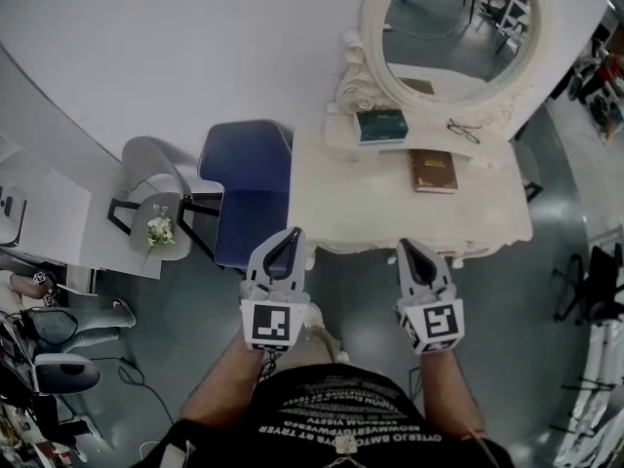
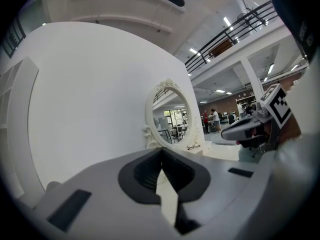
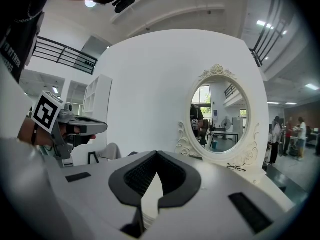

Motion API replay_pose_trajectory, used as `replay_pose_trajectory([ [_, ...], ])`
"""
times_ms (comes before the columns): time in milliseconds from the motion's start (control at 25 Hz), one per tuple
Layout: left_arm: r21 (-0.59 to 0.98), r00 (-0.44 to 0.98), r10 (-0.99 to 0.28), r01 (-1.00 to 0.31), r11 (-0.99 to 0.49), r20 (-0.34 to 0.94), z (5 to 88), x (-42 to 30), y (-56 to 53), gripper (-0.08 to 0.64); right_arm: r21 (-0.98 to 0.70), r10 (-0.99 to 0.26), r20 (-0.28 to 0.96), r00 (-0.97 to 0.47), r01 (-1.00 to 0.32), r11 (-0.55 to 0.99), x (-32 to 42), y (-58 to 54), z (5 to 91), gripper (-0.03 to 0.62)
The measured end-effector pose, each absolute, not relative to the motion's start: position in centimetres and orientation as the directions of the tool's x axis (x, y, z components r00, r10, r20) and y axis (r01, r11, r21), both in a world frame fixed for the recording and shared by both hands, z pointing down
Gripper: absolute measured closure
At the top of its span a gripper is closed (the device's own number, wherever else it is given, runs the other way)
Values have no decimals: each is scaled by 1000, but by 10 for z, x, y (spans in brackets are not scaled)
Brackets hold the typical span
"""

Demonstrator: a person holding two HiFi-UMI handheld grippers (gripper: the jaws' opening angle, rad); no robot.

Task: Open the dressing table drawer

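The white dressing table (image 1: 370, 208) with an oval mirror (image 1: 458, 27) stands ahead of me. From above its drawer front lies under the carved front edge (image 1: 390, 245) and I cannot make it out. My left gripper (image 1: 291, 234) hangs just short of the table's front left corner, jaws shut and empty. My right gripper (image 1: 408, 246) is at the middle of the front edge, also shut with nothing in it. In the left gripper view the closed fingertips (image 2: 161, 151) point toward the mirror (image 2: 170, 116). The right gripper view shows its closed tips (image 3: 156, 156) below the mirror (image 3: 217, 116).
On the tabletop lie a brown book (image 1: 433, 171), a green box (image 1: 381, 125) and glasses (image 1: 464, 130). A blue chair (image 1: 249, 188) stands against the table's left side. Further left is a grey chair (image 1: 146, 164) bearing a small flower bunch (image 1: 160, 230). Behind runs a white wall.
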State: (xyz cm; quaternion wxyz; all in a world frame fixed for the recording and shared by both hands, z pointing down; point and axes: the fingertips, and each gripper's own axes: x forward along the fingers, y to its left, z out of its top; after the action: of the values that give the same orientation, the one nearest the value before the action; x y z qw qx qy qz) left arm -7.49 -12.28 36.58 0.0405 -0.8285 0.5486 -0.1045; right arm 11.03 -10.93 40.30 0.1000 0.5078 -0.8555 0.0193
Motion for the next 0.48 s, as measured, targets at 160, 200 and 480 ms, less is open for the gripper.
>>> replay_pose_trajectory([
  [160,-172,380,-916,-901,-398,129,366,-80,-141,555,67,-870,183,-458,-877,476,106,-126,401,589],
  [200,-173,381,-916,-900,-399,128,365,-81,-145,555,74,-871,186,-455,-877,475,105,-130,401,589],
  [480,-175,409,-902,-886,-429,141,366,-86,-176,555,90,-880,194,-434,-885,457,98,-156,399,589],
])
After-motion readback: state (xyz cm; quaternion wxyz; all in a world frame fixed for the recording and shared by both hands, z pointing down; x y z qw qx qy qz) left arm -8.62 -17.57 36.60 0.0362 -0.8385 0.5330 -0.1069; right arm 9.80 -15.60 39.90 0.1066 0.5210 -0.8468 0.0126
